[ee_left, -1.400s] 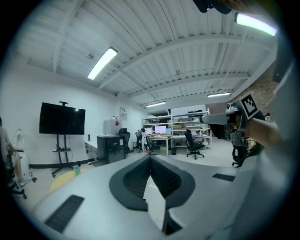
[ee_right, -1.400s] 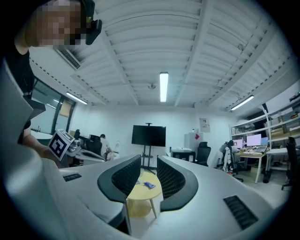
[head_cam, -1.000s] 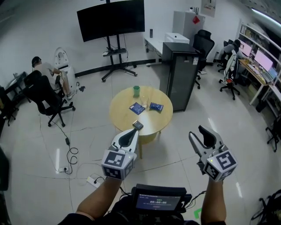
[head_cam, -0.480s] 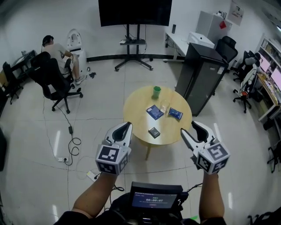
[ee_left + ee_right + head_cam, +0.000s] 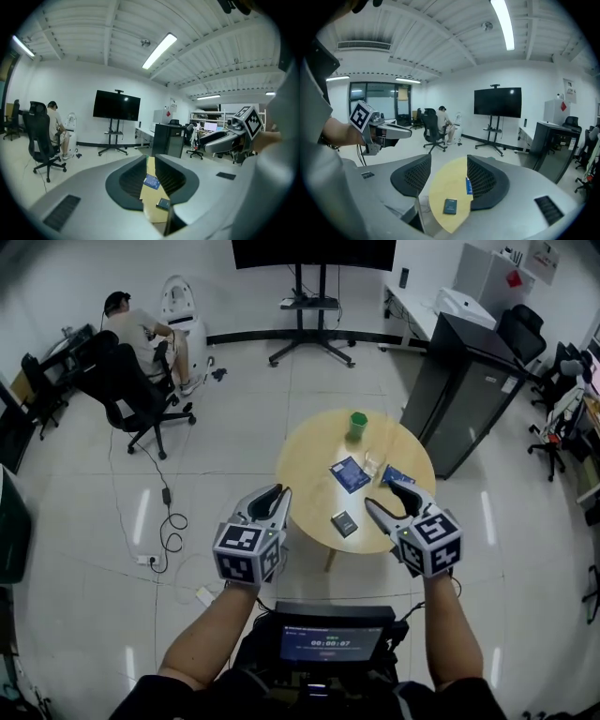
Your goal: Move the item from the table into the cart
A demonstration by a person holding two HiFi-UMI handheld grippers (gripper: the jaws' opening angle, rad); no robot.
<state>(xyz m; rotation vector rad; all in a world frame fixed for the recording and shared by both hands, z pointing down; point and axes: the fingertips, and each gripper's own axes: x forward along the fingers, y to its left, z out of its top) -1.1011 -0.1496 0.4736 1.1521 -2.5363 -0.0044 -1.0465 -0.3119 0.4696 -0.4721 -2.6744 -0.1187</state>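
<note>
In the head view, the left gripper (image 5: 271,496) and right gripper (image 5: 383,496) are held at the near edge of the table (image 5: 309,456), where the dark box (image 5: 344,522) lies. In the left gripper view, its jaws are seen narrowly parted and empty. In the right gripper view, its jaws have just been opened wider with nothing between them, seemingly readied for the box.

Round table (image 5: 309,456), centre-right: green cup (image 5: 358,425), dark box (image 5: 345,523). Left gripper (image 5: 270,497) and right gripper (image 5: 390,502) flank its lower edge (right's jaws just been opening, empty).
</note>
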